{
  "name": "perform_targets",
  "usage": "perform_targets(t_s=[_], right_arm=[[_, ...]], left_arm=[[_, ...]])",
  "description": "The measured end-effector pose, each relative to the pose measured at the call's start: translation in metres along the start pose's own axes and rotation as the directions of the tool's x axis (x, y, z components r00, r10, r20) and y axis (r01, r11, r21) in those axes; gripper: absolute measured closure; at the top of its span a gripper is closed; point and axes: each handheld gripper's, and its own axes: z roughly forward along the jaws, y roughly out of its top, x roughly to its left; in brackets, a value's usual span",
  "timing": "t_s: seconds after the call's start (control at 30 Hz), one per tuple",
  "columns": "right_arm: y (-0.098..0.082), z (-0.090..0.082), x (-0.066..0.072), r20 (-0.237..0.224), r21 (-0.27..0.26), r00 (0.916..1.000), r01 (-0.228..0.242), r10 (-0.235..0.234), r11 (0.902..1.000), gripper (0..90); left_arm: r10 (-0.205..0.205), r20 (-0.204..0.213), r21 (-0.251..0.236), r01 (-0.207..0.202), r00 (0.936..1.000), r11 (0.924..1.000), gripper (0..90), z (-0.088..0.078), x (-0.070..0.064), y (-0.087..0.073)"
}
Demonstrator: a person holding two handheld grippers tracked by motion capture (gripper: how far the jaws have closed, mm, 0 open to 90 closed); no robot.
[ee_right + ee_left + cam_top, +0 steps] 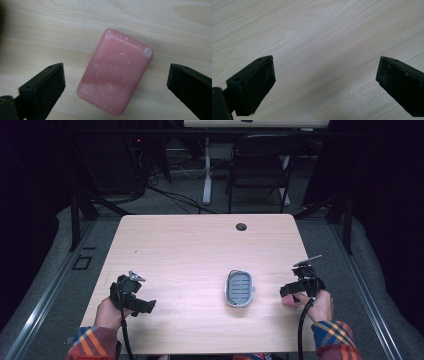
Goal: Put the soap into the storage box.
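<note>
Pale wood table point(200, 245): right gripper point(115, 82) hangs wide open over a pink soap point(115, 72) lying flat between its jaws. Likely slick, firm; pinch its long sides. Left gripper point(324, 80) gapes empty. Dish point(239, 288) sits beyond.

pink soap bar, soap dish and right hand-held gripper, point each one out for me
pink soap bar point(115, 72), right gripper view, stamped top face
soap dish point(239, 287), high view, slotted grey insert
right hand-held gripper point(115, 86), right gripper view, midway between its open jaws
</note>
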Motion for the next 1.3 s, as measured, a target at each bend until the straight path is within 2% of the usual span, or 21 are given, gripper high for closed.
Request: perform_targets(t_s=[0.03, 0.1, 0.27, 0.4, 0.5, 0.57, 0.67, 0.7, 0.83, 1.03, 1.17, 1.23, 1.3], right_arm=[[0.000, 0.000, 0.000, 0.000, 0.000, 1.0000, 0.000, 0.000, 1.0000, 4.2], [0.000, 0.002, 0.001, 0.007, -0.005, 1.0000, -0.002, 0.002, 1.0000, 13.5], [0.000, 0.003, 0.001, 0.002, 0.007, 1.0000, 0.006, -0.006, 1.0000, 21.5], [0.000, 0.005, 0.002, -0.002, 0.014, 1.0000, 0.004, -0.004, 0.9999, 23.8], [0.000, 0.005, 0.002, 0.000, 0.038, 0.9999, 0.017, -0.017, 0.9991, 29.5], [0.000, 0.006, 0.002, 0.008, 0.026, 0.9999, 0.011, -0.012, 0.9996, 32.2], [0.000, 0.005, 0.001, 0.001, 0.042, 0.9997, 0.025, -0.025, 0.9988, 32.9], [0.000, 0.007, 0.002, 0.001, 0.024, 0.9999, 0.010, -0.010, 0.9997, 33.0], [0.001, 0.006, 0.002, 0.014, 0.041, 0.9993, 0.034, -0.035, 0.9986, 32.3], [0.001, 0.008, 0.002, 0.019, 0.057, 0.9997, 0.015, -0.017, 0.9982, 27.6], [0.001, 0.010, 0.002, 0.011, 0.061, 0.9998, 0.016, -0.016, 0.9980, 31.5], [0.004, 0.013, 0.004, 0.029, 0.077, 0.9991, 0.029, -0.031, 0.9966, 32.9], [0.004, 0.015, 0.006, 0.034, 0.074, 0.9992, 0.020, -0.023, 0.9970, 34.4]], left_arm=[[0.000, 0.000, 0.000, 0.000, 1.0000, 1.0000, 2.2, 0.000, 0.000, 0.000], [0.000, 0.000, 0.000, 0.000, 1.0000, 1.0000, 2.2, 0.000, 0.000, 0.000], [0.000, -0.004, -0.003, 0.000, 1.0000, 1.0000, 2.2, 0.000, 0.000, 0.000], [0.001, -0.004, -0.003, -0.001, 1.0000, 1.0000, 2.2, 0.000, -0.001, 0.000], [0.001, -0.005, -0.003, -0.001, 1.0000, 1.0000, 2.2, 0.000, -0.001, 0.000], [0.001, -0.001, -0.001, -0.001, 1.0000, 1.0000, 2.2, 0.000, -0.001, 0.000], [0.002, -0.002, 0.002, -0.002, 1.0000, 1.0000, 2.2, 0.000, -0.001, 0.000], [0.003, -0.001, 0.004, -0.003, 1.0000, 1.0000, 2.2, 0.000, -0.001, 0.000], [0.003, 0.000, 0.004, -0.003, 1.0000, 1.0000, 2.2, 0.001, -0.001, 0.000], [0.003, -0.001, 0.005, -0.003, 1.0000, 1.0000, 2.2, 0.001, -0.001, 0.000], [0.003, -0.003, 0.006, -0.003, 1.0000, 1.0000, 2.4, 0.001, -0.001, 0.000], [0.004, -0.002, 0.007, -0.004, 1.0000, 1.0000, 2.4, 0.001, -0.001, 0.000], [0.002, -0.003, 0.007, -0.002, 1.0000, 1.0000, 2.4, 0.001, -0.001, 0.000]])
